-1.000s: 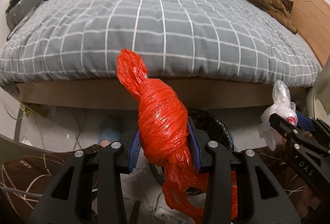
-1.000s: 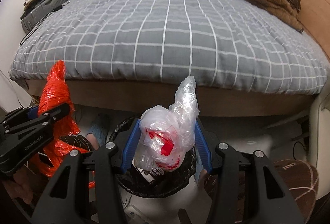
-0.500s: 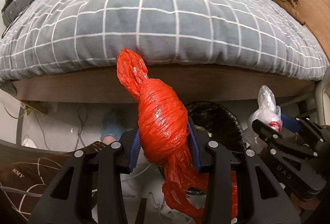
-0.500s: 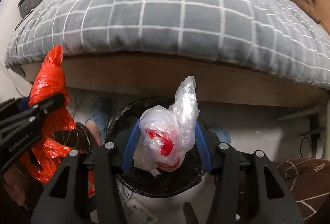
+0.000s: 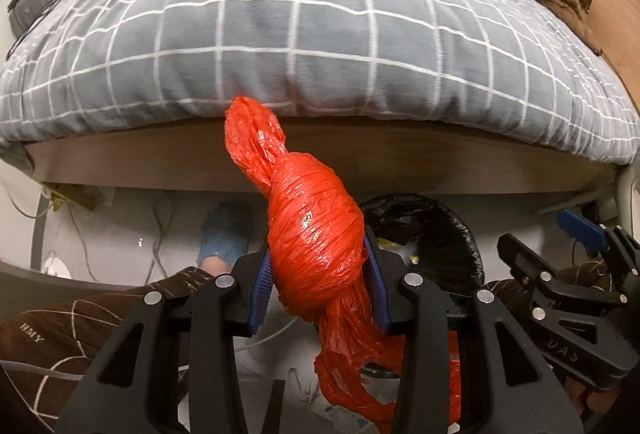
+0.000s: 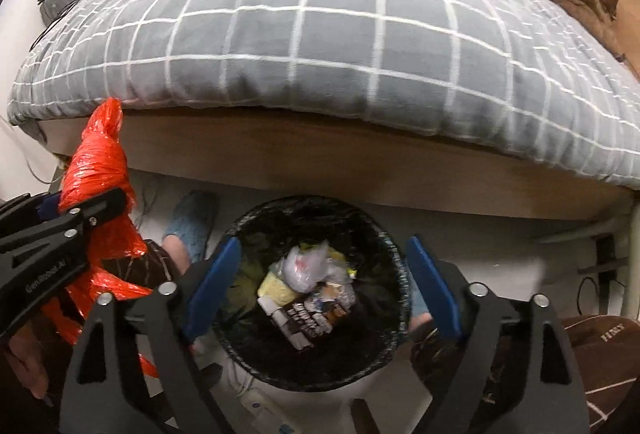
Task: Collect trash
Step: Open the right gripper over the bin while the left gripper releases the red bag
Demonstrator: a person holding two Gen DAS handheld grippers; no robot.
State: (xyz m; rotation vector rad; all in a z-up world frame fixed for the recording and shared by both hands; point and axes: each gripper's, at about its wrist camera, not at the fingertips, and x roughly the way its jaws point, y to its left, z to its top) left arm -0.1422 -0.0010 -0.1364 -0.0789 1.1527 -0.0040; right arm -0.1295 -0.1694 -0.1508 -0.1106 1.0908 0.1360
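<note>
The bin [image 6: 316, 298] sits on the floor right under the right tongs [image 6: 320, 286], whose jaws are opening with nothing between them. It lies just right of the left tongs [image 5: 316, 286], which squeeze the upright red bag [image 5: 312, 246].

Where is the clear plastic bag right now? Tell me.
In the right wrist view, the clear plastic bag lies inside the black trash bin atop other rubbish, below the opening right claw, just in front of the bed.

Bed [image 6: 320, 46] with grey checked duvet, wooden frame, pale floor [image 5: 132, 230]
</note>
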